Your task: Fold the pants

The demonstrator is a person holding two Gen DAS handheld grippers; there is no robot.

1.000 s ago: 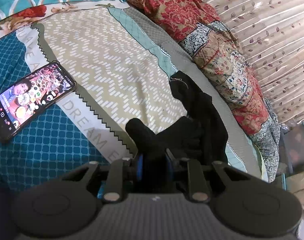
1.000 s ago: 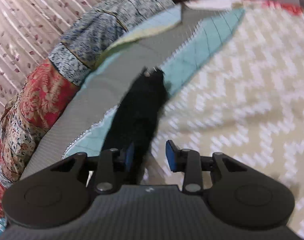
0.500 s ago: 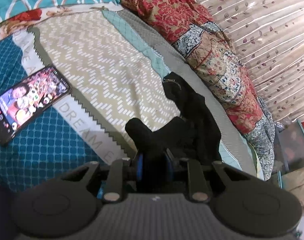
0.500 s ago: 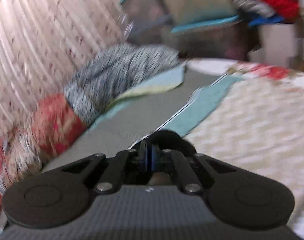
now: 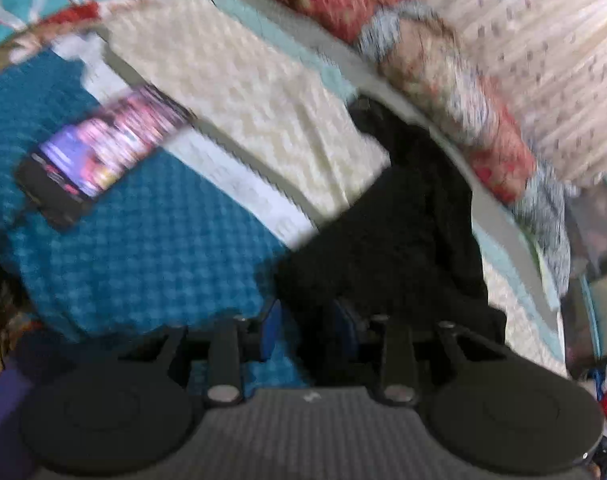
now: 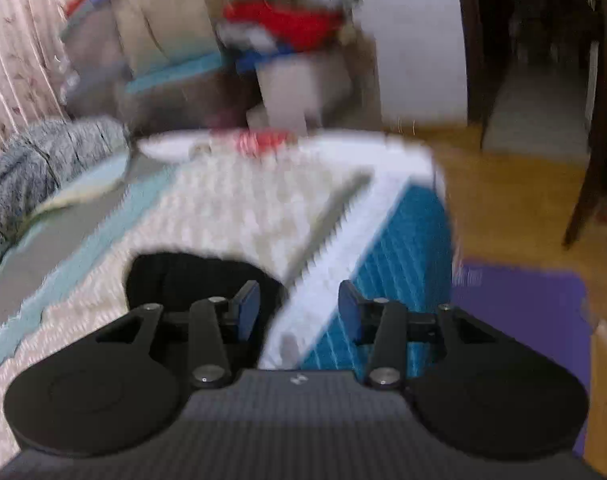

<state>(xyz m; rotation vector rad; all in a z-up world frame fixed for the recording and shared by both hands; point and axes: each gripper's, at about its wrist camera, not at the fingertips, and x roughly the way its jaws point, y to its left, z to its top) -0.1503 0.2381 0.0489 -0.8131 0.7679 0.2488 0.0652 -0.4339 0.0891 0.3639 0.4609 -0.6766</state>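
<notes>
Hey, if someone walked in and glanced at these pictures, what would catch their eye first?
Probably the black pants, bunched on the patterned bedspread right in front of the left tongs. Next, the lit phone lying on the blue patch to the left. The right tongs gape open over the bed's corner, holding nothing.
</notes>
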